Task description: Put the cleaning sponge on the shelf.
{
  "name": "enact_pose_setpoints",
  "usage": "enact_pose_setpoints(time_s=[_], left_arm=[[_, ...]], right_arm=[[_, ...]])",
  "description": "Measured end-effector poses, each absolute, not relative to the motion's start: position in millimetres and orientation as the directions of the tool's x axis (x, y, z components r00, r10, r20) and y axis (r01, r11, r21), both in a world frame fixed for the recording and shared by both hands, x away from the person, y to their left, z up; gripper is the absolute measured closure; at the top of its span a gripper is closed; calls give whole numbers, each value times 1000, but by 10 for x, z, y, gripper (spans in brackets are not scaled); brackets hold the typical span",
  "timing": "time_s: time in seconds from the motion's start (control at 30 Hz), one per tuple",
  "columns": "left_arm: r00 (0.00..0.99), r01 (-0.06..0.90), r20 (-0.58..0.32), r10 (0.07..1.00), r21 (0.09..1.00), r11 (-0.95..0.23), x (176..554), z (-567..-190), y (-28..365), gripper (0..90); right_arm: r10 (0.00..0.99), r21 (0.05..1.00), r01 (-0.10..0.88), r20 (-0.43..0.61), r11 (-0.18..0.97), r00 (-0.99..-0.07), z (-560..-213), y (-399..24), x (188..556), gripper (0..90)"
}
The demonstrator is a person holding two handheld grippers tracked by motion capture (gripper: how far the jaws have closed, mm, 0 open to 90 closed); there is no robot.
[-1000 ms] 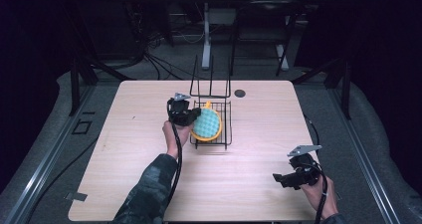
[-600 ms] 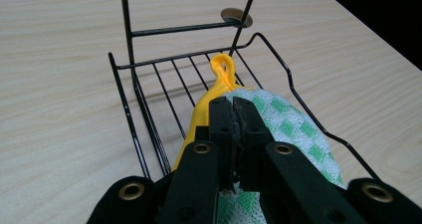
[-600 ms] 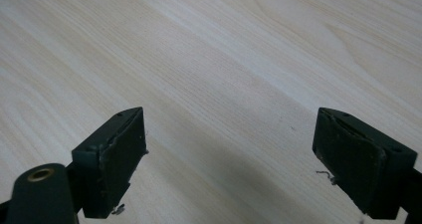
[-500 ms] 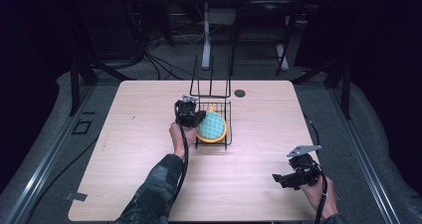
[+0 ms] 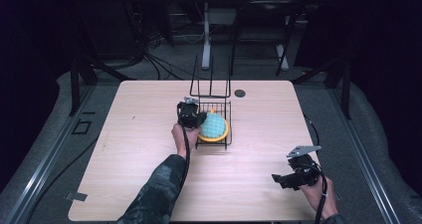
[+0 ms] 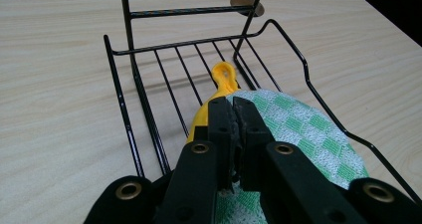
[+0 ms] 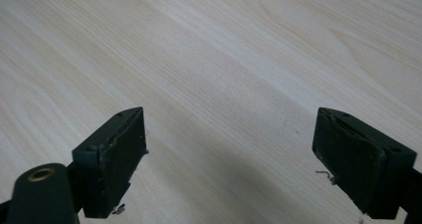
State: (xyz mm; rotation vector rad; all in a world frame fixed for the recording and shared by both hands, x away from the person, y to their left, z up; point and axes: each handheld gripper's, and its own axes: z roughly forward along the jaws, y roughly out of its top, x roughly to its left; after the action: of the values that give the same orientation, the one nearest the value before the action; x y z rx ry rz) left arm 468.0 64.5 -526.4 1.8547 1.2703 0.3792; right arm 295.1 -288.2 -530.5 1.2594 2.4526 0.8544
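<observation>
My left gripper [image 6: 234, 114] is clamped on the green-checked cloth [image 6: 303, 129] over a yellow handled thing, already inside the wire rack [image 5: 214, 127]. I judge only letting go remains. Right gripper [image 5: 293, 176] idles wide open, empty

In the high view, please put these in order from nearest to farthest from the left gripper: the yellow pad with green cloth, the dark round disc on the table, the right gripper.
1. The yellow pad, held by the left gripper, inside the wire rack.
2. The dark round disc, beyond the rack, toward the table's far edge.
3. The right gripper, at the near right corner.
</observation>
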Motion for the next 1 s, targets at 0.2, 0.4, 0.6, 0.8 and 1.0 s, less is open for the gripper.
enact_pose_setpoints(time_s=[0.2,0.4,0.6,0.8,1.0], left_arm=[[440,625,-199,876,768,-140,4706,-5277,658,868],[457,630,-189,869,759,-166,4698,-5261,665,792],[463,626,-169,870,758,-185,4688,-5219,721,552],[473,620,-177,863,763,-183,4654,-5155,848,363],[469,611,-162,868,770,-186,4596,-5076,996,267]], right_arm=[[805,616,647,35,449,-592,-5288,-2884,2944,133],[806,615,648,35,448,-590,-5288,-2886,2944,133],[806,619,645,32,449,-591,-5281,-2894,2945,134],[808,620,646,32,445,-588,-5273,-2890,2941,134],[810,622,646,34,441,-586,-5269,-2884,2937,134]])
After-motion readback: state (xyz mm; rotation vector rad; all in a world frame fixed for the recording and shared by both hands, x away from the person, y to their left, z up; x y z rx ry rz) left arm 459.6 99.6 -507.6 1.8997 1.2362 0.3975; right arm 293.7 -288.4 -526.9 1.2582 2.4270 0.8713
